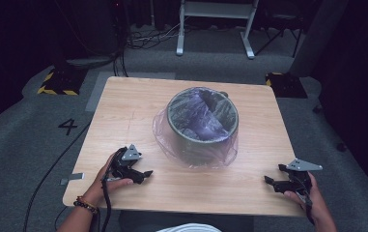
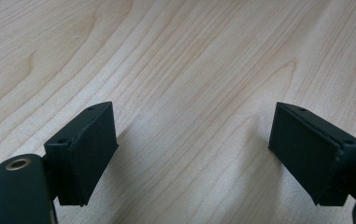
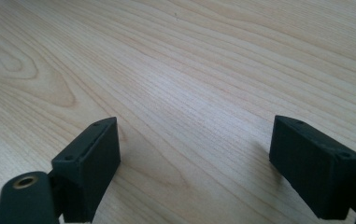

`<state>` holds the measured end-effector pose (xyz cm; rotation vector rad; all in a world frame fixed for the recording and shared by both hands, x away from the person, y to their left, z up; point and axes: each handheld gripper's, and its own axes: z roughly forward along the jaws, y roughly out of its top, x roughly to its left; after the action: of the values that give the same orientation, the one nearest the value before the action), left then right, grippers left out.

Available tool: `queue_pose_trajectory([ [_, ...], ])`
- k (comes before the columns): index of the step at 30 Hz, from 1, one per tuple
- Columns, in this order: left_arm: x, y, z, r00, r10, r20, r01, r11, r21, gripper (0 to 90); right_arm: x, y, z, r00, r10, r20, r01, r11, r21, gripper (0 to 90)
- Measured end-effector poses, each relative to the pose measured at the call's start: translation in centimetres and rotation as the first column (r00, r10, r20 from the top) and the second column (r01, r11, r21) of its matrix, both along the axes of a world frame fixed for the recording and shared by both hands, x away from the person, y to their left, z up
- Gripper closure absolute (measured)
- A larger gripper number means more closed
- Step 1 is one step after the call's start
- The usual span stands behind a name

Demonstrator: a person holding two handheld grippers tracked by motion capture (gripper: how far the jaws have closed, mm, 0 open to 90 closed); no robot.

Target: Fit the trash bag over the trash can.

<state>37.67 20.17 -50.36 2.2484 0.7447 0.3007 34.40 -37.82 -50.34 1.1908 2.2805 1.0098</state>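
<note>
**A:** where's the bin at?

**B:** grey bin with the purple bag sits mid-table, a bit toward the far edge.

**A:** and the grippers?

**B:** left gripper near the front-left corner, right gripper near the front-right. Both have jaws spread wide, nothing in them, just bare wood between.

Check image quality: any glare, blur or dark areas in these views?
High view: table well lit, surroundings nearly black, sheen on the bin's plastic liner. Left gripper view: wood grain sharp, left claw soft-edged, faint shadows beneath. Right gripper view: pale glare mid-table, right claw slightly blurred.
</note>
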Motion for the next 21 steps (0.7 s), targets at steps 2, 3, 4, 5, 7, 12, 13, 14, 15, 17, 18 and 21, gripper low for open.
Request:
queue_pose_trajectory([
  [2,0.01,0.00,0.00,1.0000,0.000,0.002,0.000,1.0000,0.001,15.0,0.03,0.03,-0.01,1.0000,-0.004,0.000,0.004,1.0000,0.001,16.5],
  [3,-0.01,0.00,-0.01,1.0000,0.000,0.003,0.000,1.0000,0.001,15.0,0.02,0.03,0.00,1.0000,-0.004,0.000,0.004,1.0000,0.001,16.5],
  [4,-0.02,0.00,0.00,1.0000,0.002,0.003,-0.002,1.0000,0.002,15.0,0.02,0.02,-0.01,1.0000,-0.003,0.000,0.003,1.0000,0.001,16.5],
  [5,-0.07,-0.01,0.01,1.0000,0.005,0.003,-0.005,1.0000,0.003,15.1,0.02,0.02,-0.01,1.0000,-0.003,0.000,0.003,1.0000,0.001,16.5],
  [7,-0.09,-0.02,0.01,1.0000,0.007,0.003,-0.007,1.0000,0.004,15.2,0.02,0.03,-0.01,1.0000,-0.005,0.000,0.005,1.0000,0.002,16.6],
  [12,-0.01,-0.02,0.01,1.0000,0.001,0.000,-0.001,1.0000,0.002,15.0,0.13,0.02,-0.01,1.0000,-0.008,-0.002,0.009,0.9999,0.007,17.3],
  [13,-0.01,-0.02,0.01,1.0000,0.001,0.000,-0.001,1.0000,0.002,15.0,0.13,0.03,-0.01,0.9999,-0.010,-0.001,0.010,0.9999,0.006,17.3],
  [14,-0.01,-0.02,0.01,1.0000,0.001,0.000,-0.001,1.0000,0.002,14.9,0.13,0.03,-0.01,0.9999,-0.010,-0.001,0.010,0.9999,0.006,17.4],
  [15,0.00,-0.02,0.01,1.0000,0.001,0.000,-0.001,1.0000,0.002,14.9,0.13,0.03,-0.01,1.0000,-0.009,-0.001,0.009,0.9999,0.007,17.4],
  [17,-0.01,-0.02,0.01,1.0000,0.001,0.000,-0.001,1.0000,0.002,15.0,0.12,0.02,-0.01,1.0000,-0.009,-0.001,0.009,0.9999,0.007,17.4],
  [18,-0.01,-0.02,0.01,1.0000,0.001,0.001,-0.001,1.0000,0.002,15.0,0.12,0.03,-0.01,1.0000,-0.010,-0.001,0.010,0.9999,0.006,17.3],
  [21,0.00,-0.02,0.01,1.0000,0.001,0.000,-0.001,1.0000,0.002,15.0,0.12,0.02,-0.01,1.0000,-0.009,-0.001,0.009,0.9999,0.006,17.4],
])
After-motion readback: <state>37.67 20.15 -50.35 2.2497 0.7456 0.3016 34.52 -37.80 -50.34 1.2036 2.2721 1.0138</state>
